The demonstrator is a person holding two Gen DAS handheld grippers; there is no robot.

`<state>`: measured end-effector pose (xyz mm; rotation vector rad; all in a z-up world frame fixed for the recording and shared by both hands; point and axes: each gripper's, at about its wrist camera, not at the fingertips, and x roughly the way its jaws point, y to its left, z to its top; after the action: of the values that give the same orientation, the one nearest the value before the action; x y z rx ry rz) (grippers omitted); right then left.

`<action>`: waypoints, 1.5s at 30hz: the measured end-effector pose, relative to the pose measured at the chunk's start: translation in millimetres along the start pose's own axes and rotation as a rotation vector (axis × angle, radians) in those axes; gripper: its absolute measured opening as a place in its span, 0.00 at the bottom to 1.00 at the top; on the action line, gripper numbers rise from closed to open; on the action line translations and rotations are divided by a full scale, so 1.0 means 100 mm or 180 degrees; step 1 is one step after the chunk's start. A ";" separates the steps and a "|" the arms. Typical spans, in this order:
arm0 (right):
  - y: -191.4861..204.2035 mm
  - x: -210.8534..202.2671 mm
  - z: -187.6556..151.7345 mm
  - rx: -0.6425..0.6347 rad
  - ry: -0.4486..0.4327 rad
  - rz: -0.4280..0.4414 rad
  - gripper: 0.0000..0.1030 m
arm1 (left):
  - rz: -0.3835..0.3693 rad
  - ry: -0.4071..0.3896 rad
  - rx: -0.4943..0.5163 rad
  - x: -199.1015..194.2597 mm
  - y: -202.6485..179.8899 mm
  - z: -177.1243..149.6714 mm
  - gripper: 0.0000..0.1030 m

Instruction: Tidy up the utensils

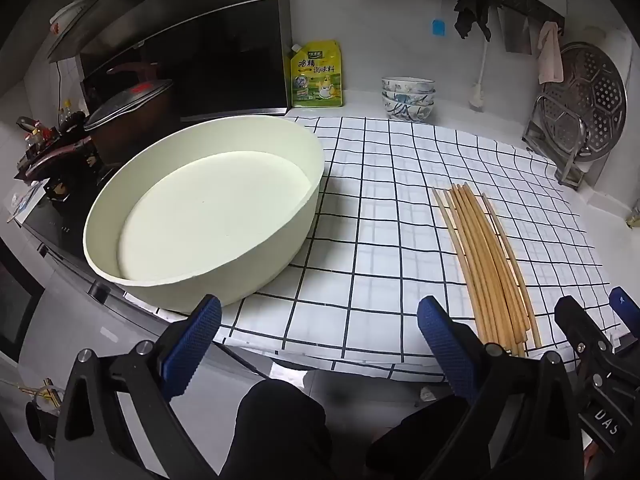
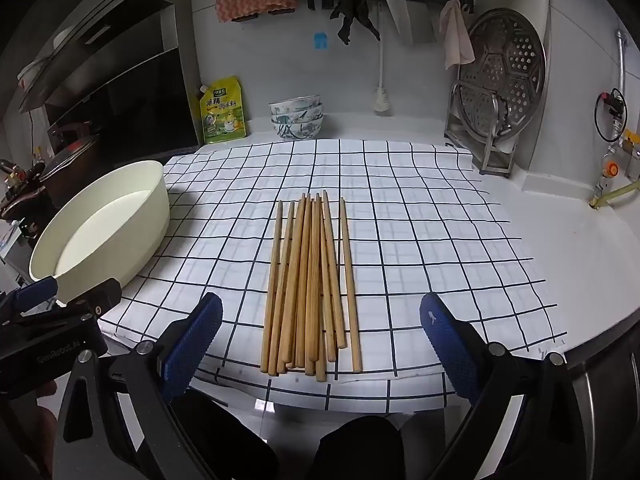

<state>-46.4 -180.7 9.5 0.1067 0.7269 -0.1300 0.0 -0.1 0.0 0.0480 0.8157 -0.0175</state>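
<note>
Several wooden chopsticks [image 2: 310,280] lie side by side in a bundle on a white black-checked cloth [image 2: 420,216]; they also show in the left wrist view [image 1: 488,264] at the right. A large round cream basin [image 1: 208,208] stands empty at the cloth's left edge, also seen in the right wrist view [image 2: 108,228]. My left gripper [image 1: 320,340] is open and empty at the counter's front edge, between basin and chopsticks. My right gripper [image 2: 320,336] is open and empty, just before the chopsticks' near ends.
Stacked patterned bowls [image 2: 296,118] and a yellow seasoning pouch [image 2: 222,110] stand at the back wall. A steel steamer plate on a rack [image 2: 500,88] is at the back right. A stove with a lidded pot [image 1: 128,108] is left of the basin.
</note>
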 end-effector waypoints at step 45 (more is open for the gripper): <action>-0.02 -0.02 -0.01 0.0008 -0.0009 0.0007 0.92 | -0.0015 0.0015 0.0022 0.01 -0.04 -0.02 0.94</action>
<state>-48.6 -182.6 10.1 0.1097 0.7237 -0.1289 -0.5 -3.6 -2.1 0.0527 0.8206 -0.0245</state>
